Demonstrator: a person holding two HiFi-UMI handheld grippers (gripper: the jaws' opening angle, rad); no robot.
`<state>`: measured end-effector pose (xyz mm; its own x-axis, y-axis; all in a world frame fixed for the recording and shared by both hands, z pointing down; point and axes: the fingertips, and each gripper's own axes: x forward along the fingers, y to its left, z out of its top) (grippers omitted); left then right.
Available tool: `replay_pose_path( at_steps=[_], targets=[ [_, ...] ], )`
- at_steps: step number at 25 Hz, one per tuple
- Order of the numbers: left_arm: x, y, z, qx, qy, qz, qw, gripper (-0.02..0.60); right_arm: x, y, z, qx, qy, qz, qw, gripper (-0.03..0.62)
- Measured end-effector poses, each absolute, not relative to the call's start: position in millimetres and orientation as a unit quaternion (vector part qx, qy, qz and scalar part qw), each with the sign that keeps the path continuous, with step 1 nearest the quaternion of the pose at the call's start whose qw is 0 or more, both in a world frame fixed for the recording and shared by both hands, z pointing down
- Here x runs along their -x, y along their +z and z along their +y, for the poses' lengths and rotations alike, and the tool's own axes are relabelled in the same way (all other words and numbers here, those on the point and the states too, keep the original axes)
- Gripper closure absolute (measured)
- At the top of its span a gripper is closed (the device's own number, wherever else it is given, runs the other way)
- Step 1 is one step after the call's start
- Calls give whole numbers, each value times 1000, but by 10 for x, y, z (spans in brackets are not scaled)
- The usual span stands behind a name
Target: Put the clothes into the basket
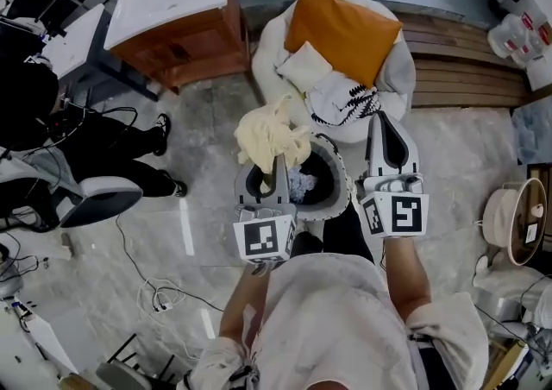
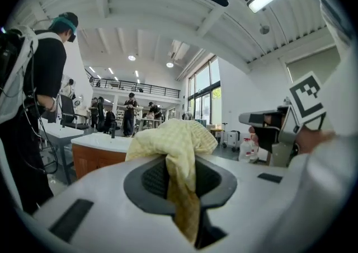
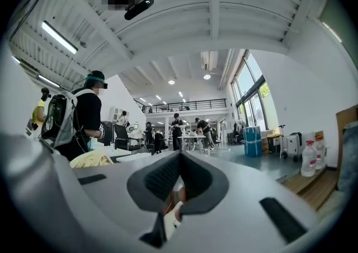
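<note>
left gripper (image 1: 279,164) clenched on yellow cloth (image 1: 269,134); right gripper (image 1: 380,119) jaws closed, empty; basket (image 1: 344,176) partly hidden behind both.

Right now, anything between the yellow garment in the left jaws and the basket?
Nothing visible. The yellow garment hangs from the left gripper at the rim of the basket, whose mouth is open; a light cloth lies inside.

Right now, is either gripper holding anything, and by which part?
The left gripper pinches the yellow cloth by a bunched fold; the right gripper is shut and empty.
</note>
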<state>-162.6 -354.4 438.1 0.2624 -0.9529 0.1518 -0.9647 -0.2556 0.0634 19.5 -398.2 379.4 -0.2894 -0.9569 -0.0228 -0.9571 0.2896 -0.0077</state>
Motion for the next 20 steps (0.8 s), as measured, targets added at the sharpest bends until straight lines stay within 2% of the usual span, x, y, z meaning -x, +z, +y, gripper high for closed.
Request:
replay_pose_path(
  at_steps=[20],
  targets=[
    [1104,7009,-3537,-770,246,-535,246,518,-347,4876,-4557,561,-77,822,-57,606]
  ],
)
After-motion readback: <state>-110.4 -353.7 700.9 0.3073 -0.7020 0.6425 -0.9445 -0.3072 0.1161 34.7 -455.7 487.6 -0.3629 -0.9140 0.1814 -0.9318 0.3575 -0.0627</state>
